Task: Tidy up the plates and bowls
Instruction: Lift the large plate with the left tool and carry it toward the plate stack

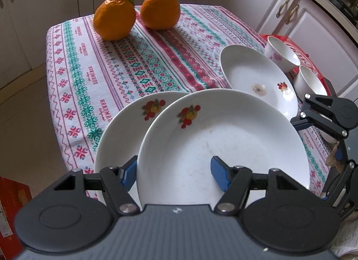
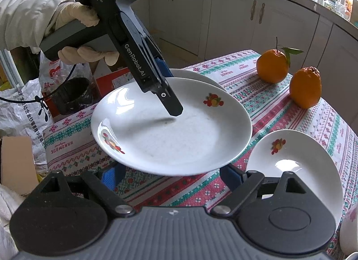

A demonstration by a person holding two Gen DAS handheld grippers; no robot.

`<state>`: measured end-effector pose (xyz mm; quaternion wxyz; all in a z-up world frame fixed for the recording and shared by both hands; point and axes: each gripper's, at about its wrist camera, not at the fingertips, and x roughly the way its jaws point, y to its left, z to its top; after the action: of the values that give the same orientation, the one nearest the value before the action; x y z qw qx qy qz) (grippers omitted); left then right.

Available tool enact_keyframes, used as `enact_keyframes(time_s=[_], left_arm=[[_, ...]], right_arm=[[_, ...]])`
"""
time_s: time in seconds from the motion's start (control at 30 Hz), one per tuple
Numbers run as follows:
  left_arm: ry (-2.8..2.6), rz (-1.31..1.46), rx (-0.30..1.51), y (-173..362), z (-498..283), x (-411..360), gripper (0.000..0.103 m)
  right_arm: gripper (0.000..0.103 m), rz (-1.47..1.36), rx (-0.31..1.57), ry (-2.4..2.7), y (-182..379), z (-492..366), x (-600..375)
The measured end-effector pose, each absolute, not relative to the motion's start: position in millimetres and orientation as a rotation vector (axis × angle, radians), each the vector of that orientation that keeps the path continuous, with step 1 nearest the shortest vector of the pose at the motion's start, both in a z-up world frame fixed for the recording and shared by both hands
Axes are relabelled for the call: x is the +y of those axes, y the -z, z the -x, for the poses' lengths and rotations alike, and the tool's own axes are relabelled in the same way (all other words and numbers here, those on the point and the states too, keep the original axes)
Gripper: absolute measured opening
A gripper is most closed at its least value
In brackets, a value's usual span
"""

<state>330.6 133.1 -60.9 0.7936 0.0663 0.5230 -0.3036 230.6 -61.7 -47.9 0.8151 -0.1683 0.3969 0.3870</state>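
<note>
Glossy white ceramic plate [image 2: 174,130], woven patterned tablecloth [image 1: 125,58], dimpled matt oranges [image 1: 114,17]

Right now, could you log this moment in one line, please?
left gripper: gripping plate rim | right gripper: open, under plate

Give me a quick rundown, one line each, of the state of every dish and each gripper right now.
Front plate: lifted, tilted, clamped at its rim.
Second plate: flat on the tablecloth.
Third plate: flat, stained.
Two bowls: upright, look empty.
Left gripper: shut on front plate.
Right gripper: open, under front plate.
</note>
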Motion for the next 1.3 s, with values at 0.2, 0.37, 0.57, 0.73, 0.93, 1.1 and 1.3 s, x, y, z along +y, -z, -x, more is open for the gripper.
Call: enact_keyframes(time_s=[0.2, 0.37, 0.57, 0.73, 0.93, 1.1, 1.3], left_arm=[[0.65, -0.146, 1.129, 63, -331, 133, 0.067], [0.643, -0.155, 1.137, 65, -333, 132, 0.067], [0.633, -0.184, 1.143, 65, -334, 130, 0.068], [0.627, -0.194, 1.139, 66, -334, 130, 0.072], [0.622, -0.201, 1.125, 60, -333, 132, 0.072], [0.603, -0.204, 1.111, 57, -334, 137, 0.072], [0.594, -0.189, 1.102, 56, -335, 141, 0.073]], right_arm=[[0.093, 0.361, 0.852, -0.825, 47, -231, -60], [0.093, 0.36, 0.852, -0.825, 47, -232, -60], [0.093, 0.354, 0.852, -0.825, 47, -233, -59], [0.093, 0.343, 0.846, -0.827, 46, -234, -59], [0.093, 0.339, 0.846, -0.835, 46, -234, -59], [0.093, 0.334, 0.843, -0.837, 46, -234, -58], [0.094, 0.334, 0.847, -0.83, 48, -236, -55]])
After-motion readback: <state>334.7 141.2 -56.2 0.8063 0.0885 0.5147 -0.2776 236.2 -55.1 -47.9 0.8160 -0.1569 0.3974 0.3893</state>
